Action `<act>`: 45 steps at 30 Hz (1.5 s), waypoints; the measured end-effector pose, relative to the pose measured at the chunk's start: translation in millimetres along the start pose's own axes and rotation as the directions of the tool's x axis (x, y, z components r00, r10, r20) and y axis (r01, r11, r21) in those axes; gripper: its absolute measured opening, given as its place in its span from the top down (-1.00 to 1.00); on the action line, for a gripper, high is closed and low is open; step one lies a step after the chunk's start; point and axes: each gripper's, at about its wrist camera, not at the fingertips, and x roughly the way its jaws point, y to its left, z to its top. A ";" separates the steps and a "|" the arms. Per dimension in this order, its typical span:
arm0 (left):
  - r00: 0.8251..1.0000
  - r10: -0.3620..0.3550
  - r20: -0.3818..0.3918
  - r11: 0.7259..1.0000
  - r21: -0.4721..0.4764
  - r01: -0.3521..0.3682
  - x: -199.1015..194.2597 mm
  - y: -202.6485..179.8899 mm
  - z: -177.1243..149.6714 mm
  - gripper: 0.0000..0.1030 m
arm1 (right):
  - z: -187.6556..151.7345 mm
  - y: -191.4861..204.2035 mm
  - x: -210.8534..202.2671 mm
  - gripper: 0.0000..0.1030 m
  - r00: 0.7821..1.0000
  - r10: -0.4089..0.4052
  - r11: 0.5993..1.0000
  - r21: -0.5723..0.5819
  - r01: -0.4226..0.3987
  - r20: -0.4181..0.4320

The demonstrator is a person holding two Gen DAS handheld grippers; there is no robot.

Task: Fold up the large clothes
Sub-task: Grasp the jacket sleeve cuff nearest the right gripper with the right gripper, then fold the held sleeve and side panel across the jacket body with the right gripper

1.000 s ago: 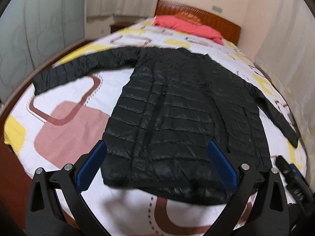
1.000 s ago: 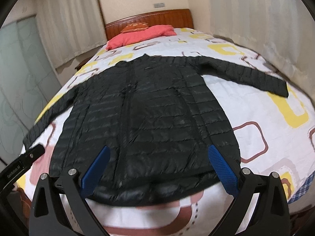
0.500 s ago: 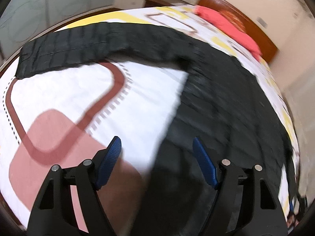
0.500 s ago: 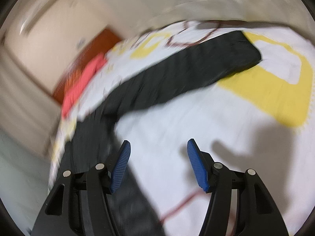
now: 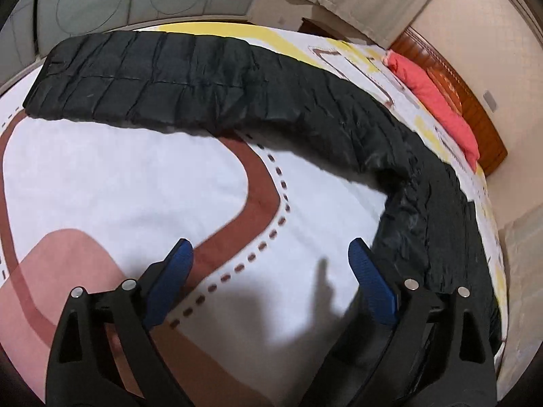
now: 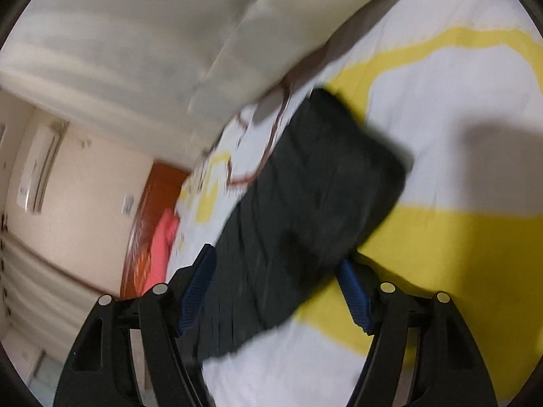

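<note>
Left wrist view shows a black puffer jacket (image 5: 339, 129) lying flat on the bed (image 5: 118, 176), on a white sheet with pink, brown and yellow shapes. One long sleeve (image 5: 135, 78) stretches out toward the left edge of the bed, and the body of the jacket runs up toward the red pillow (image 5: 437, 101) at the head of the bed. The left tool (image 5: 271, 271) is wide open and holds nothing. It hangs over bare sheet, with the sleeve well ahead of it and the jacket's side just beside its right finger. In the right wrist view the picture is blurry. The right tool (image 6: 275, 291) is also open, and the other sleeve (image 6: 312, 210) lies between its blue pads, with the cuff end pointing toward the right edge of the bed. I cannot tell if the pads touch the sleeve yet, so I don't think it is held. Here is what could go wrong. The jacket looks puffy and shiny, so it may be slippery, and a pinch on just the top layer could slide off when lifted. The right tool seems to be moving fast, so it could close too soon and miss, or grab the sheet too. If the left tool closes where it is, it would pinch only sheet. Pulling one sleeve alone could drag the whole jacket crooked.
</note>
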 end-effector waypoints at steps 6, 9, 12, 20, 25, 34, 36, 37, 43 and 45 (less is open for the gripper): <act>0.999 -0.020 0.031 0.999 -0.034 0.021 4.5 7.8 12.7 -0.81 | 9.7 22.6 19.5 0.67 0.995 -0.104 0.987 -0.124 0.103 -0.002; 0.999 0.003 0.049 1.000 0.001 -0.004 4.6 7.0 15.8 -0.81 | 7.2 39.9 14.8 0.72 0.995 -0.096 0.977 -0.193 0.096 0.011; 0.997 0.026 0.066 0.999 0.026 -0.027 7.3 10.5 18.7 -0.81 | -16.8 86.7 -1.6 0.72 0.999 -0.029 0.949 -0.313 0.034 0.020; 0.995 -0.002 0.096 0.996 0.090 -0.007 12.1 19.4 21.2 -0.83 | -131.6 229.4 8.7 0.72 0.985 0.098 0.805 -0.571 -0.161 -0.141; 0.992 -0.012 0.122 0.991 0.132 -0.004 14.7 19.1 17.2 -0.91 | -227.4 278.6 29.0 0.72 0.954 0.075 0.725 -0.641 -0.253 -0.291; 0.988 -0.044 0.147 0.990 0.141 0.023 17.2 22.8 12.0 -0.96 | -400.2 337.6 56.2 0.73 0.866 0.008 0.563 -0.713 -0.417 -0.500; 0.987 -0.050 0.152 0.990 0.140 0.028 17.2 24.0 10.6 -0.96 | -426.6 343.5 59.1 0.73 0.847 -0.008 0.528 -0.722 -0.447 -0.531; 0.987 -0.053 0.155 0.990 0.140 0.031 17.3 24.5 10.5 -0.96 | -438.7 346.9 63.4 0.72 0.840 -0.017 0.511 -0.727 -0.459 -0.543; 0.985 -0.059 0.162 0.990 0.140 0.037 17.2 28.2 9.5 -0.96 | -508.9 348.1 70.5 0.72 0.788 -0.093 0.426 -0.739 -0.521 -0.609; 0.985 -0.059 0.163 0.989 0.140 0.036 16.7 29.0 8.3 -0.96 | -517.7 347.3 72.2 0.72 0.780 -0.112 0.406 -0.745 -0.530 -0.616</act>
